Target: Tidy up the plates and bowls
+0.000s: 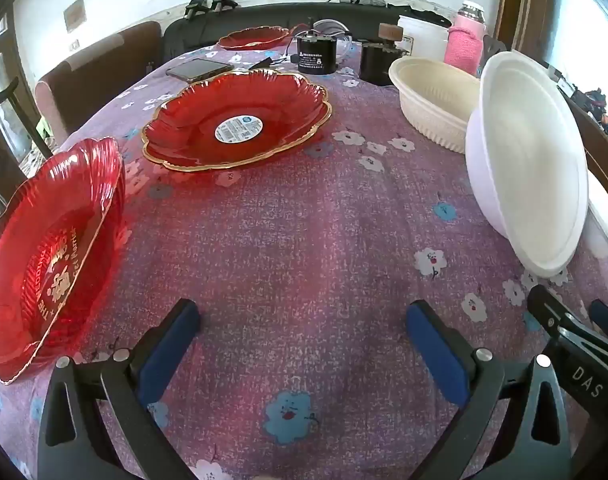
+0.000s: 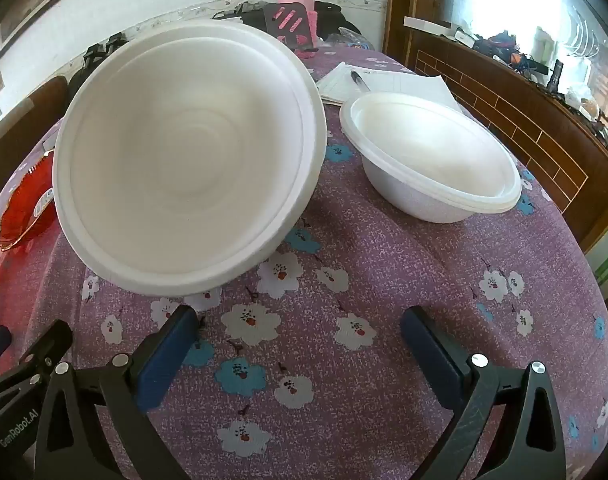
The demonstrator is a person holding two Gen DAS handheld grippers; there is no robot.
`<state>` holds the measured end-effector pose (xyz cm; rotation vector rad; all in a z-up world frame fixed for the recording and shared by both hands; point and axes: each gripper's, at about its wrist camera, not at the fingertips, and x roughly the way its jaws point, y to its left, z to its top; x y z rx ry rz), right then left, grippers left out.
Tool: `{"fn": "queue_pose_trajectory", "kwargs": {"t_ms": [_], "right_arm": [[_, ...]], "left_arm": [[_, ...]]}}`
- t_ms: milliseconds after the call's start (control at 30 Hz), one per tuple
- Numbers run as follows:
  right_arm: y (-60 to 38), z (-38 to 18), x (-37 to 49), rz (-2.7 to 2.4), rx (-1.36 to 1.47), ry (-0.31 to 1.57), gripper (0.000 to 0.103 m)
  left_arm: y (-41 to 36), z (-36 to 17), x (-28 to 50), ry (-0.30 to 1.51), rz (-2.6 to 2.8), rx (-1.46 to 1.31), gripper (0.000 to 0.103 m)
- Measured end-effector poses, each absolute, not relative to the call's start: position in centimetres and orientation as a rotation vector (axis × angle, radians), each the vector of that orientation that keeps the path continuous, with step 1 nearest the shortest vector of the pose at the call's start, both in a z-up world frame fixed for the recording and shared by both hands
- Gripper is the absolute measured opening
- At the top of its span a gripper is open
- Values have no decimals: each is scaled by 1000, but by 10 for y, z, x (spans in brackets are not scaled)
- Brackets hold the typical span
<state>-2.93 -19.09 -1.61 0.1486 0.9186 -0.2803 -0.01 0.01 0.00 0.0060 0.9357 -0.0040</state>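
Note:
My left gripper (image 1: 304,316) is open and empty above the purple floral cloth. A red plate (image 1: 52,256) tilts on its edge at the left, and a second red plate (image 1: 236,120) lies flat ahead. A white foam bowl (image 1: 531,164) stands tilted on its rim at the right; it also fills the right wrist view (image 2: 188,164). My right gripper (image 2: 300,320) is open and empty just in front of that bowl. Another white bowl (image 2: 431,156) sits upright to the right. A cream ribbed bowl (image 1: 435,96) sits behind.
A third red plate (image 1: 254,38), a phone (image 1: 200,69), black canisters (image 1: 317,54), a white tub (image 1: 421,36) and a pink bottle (image 1: 465,38) crowd the far table end. Papers with a pen (image 2: 383,82) lie behind the bowls. A brown sideboard (image 2: 515,120) stands at the right.

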Motion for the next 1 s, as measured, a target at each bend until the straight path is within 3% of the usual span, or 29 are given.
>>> {"fn": "queue_pose_trajectory", "kwargs": {"t_ms": [1000], "right_arm": [[-191, -16, -29, -279, 151, 924, 102]], "left_arm": [[2, 2, -17, 942, -8, 10, 103]]}}
